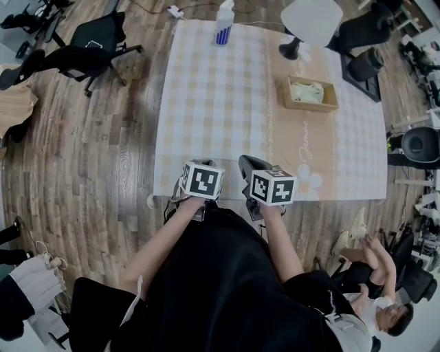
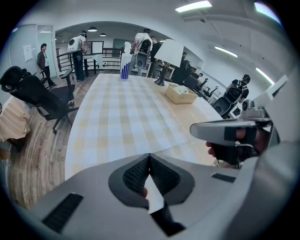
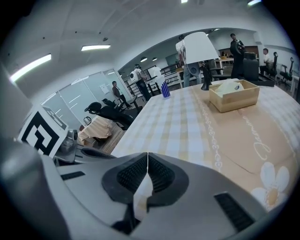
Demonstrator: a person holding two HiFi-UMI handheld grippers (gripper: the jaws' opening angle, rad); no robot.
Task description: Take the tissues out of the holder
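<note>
A wooden tissue holder (image 1: 307, 94) with pale tissues (image 1: 306, 91) in it sits on the far right part of the table; it also shows as the holder (image 3: 234, 95) in the right gripper view and the holder (image 2: 181, 94) in the left gripper view. Both grippers hover side by side at the table's near edge, far from the holder. My left gripper (image 1: 194, 170) is shut with nothing between its jaws, as its own view of the left gripper (image 2: 149, 155) confirms. My right gripper (image 1: 247, 166) is likewise shut and holds nothing, seen up close as the right gripper (image 3: 147, 154).
A checked and floral cloth covers the table (image 1: 227, 103). A blue-striped spray bottle (image 1: 223, 24) stands at the far edge, a white-shaded lamp (image 1: 309, 20) at the far right. Office chairs (image 1: 96, 41) stand to the left, and a person (image 1: 371, 289) sits at lower right.
</note>
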